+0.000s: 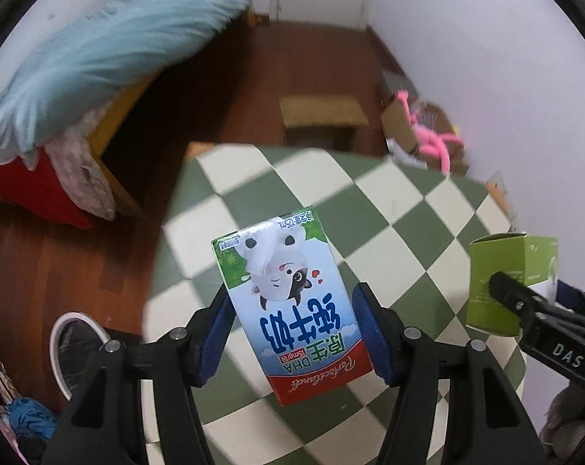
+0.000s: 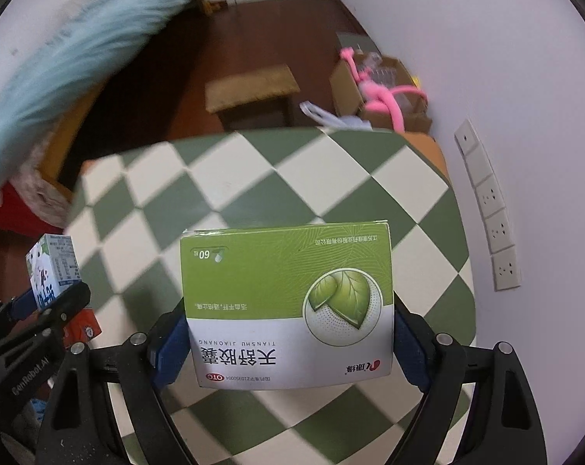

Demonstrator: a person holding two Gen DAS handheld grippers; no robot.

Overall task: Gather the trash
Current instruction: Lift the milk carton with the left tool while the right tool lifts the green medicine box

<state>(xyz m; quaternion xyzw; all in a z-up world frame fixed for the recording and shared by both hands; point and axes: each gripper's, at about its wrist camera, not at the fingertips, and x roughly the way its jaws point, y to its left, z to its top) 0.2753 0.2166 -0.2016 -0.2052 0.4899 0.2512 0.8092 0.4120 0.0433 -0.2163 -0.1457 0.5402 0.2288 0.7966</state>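
Observation:
My left gripper (image 1: 292, 333) is shut on a small milk carton (image 1: 288, 298) with a cartoon cow, held upside down above the green-and-white checked table (image 1: 389, 201). My right gripper (image 2: 290, 341) is shut on a green-and-white medicine box (image 2: 288, 302), also held above the table (image 2: 253, 178). In the left wrist view the medicine box (image 1: 505, 279) and right gripper show at the right edge. In the right wrist view the milk carton (image 2: 54, 267) and left gripper show at the left edge. A white-rimmed trash bin (image 1: 73, 348) with a dark liner stands on the floor at lower left.
A bed with a light blue blanket (image 1: 110, 50) and a red cushion (image 1: 33, 190) lies to the left. A small wooden stool (image 2: 252, 91) and cardboard boxes with a pink toy (image 2: 381, 93) stand beyond the table. Wall sockets (image 2: 490, 209) line the right wall.

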